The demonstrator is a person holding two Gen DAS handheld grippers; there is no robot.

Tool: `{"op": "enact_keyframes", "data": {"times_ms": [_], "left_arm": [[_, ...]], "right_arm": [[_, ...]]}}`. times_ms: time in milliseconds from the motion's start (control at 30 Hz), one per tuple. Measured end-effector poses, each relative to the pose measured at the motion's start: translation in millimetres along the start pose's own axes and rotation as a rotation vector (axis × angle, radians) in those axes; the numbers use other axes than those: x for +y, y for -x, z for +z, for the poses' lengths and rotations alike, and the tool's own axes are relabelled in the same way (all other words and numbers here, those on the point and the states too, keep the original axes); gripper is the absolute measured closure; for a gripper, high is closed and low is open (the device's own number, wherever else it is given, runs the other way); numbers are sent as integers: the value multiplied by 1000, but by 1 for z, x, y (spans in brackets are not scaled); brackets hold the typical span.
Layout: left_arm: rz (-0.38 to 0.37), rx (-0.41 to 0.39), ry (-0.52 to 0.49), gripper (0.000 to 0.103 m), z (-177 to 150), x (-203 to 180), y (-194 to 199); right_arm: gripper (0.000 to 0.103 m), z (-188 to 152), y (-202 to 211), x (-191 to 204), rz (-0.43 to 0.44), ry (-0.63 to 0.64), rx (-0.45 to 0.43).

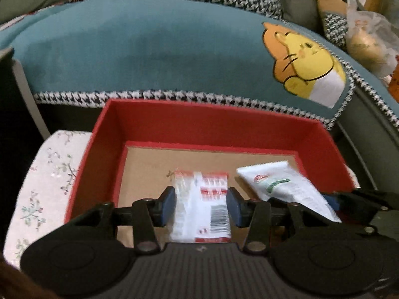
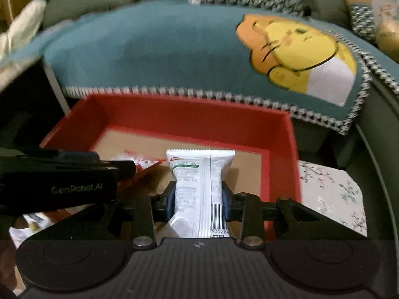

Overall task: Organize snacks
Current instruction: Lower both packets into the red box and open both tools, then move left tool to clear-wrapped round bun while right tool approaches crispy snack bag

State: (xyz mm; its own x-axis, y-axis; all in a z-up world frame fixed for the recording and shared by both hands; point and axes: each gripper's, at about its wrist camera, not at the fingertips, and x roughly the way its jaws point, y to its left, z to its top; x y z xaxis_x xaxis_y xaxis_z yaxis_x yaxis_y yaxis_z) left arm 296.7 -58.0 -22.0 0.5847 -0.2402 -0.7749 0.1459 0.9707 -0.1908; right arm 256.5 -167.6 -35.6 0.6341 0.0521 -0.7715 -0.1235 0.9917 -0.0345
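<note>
Red box (image 1: 212,124): cardboard walls are glowing bright red around a plain brown floor; it is sitting on a floral-patterned tabletop (image 1: 47,174), just near of the sofa.
Left gripper (image 1: 201,203): it is hanging over the near left part of the box, its blue pads closed on a red-and-white snack packet (image 1: 199,199), one pad pressing each long side.
Red-and-white snack packet: it is pointing away along the fingers, barcode end nearest, blurred so the print cannot be read.
Right gripper (image 2: 197,200): it is squeezing a white snack packet (image 2: 197,174) with green and red print at its waist, the wrapper pinching in between the pads.
White snack packet: it is being held above the right part of the box floor, crimped far end fanning out, barcode at the near end.
Both grippers: they are working side by side, the left one's black body showing at the left of the right wrist view.
Sofa: a teal blanket (image 1: 149,49) with houndstooth trim and a yellow cartoon animal (image 1: 306,59) is draping over the seat at the far side.
Far right: a crinkled clear bag (image 1: 369,39) with something golden inside is lying on the sofa.
</note>
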Motion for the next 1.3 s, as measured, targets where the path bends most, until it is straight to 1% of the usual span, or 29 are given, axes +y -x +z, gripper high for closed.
{"op": "enact_keyframes", "data": {"times_ms": [67, 133, 167, 233, 333, 400, 500, 567, 600, 633, 733, 833, 967, 1100, 1200, 1300], "left_arm": [[17, 4, 6, 39, -1, 1, -4], [12, -6, 8, 38, 1, 2, -2], [13, -15, 12, 38, 2, 3, 1], [14, -31, 24, 37, 5, 7, 10], [-1, -48, 56, 34, 6, 11, 27], [-6, -56, 68, 34, 5, 13, 39], [-19, -77, 82, 30, 1, 15, 61], [-31, -84, 67, 28, -6, 17, 77], [-24, -90, 56, 26, -11, 17, 85], [-15, -93, 50, 24, -17, 19, 92], [-22, -73, 66, 23, -33, 29, 107], [-26, -36, 97, 23, -50, 44, 116], [-8, 8, 142, 23, -70, 64, 120], [-15, 46, 206, 22, -86, 82, 123], [-11, 56, 236, 17, -93, 91, 124], [-5, 70, 266, 16, -99, 102, 124]], "right_arm": [[58, 2, -9, 3, 1, 7, 21], [51, 1, -9, 4, -2, -1, 18], [49, 1, -6, 3, 3, -12, 11], [37, 1, 3, 2, 3, -24, -12], [32, 1, 22, 3, -6, -16, -45], [30, 0, 32, 4, -15, -15, -56], [30, -3, 53, 7, -18, -18, -83], [30, -1, 64, 5, -11, -12, -101], [29, -5, 74, 6, -14, -6, -115], [27, -3, 73, 2, -14, -6, -118], [26, -10, 81, 2, 26, -8, -104], [26, -22, 88, 16, 63, 28, -62], [26, -36, 92, 38, 100, 82, -29], [26, -45, 87, 58, 167, 126, 18], [25, -46, 79, 69, 207, 144, 44], [25, -46, 73, 79, 237, 178, 43]]}}
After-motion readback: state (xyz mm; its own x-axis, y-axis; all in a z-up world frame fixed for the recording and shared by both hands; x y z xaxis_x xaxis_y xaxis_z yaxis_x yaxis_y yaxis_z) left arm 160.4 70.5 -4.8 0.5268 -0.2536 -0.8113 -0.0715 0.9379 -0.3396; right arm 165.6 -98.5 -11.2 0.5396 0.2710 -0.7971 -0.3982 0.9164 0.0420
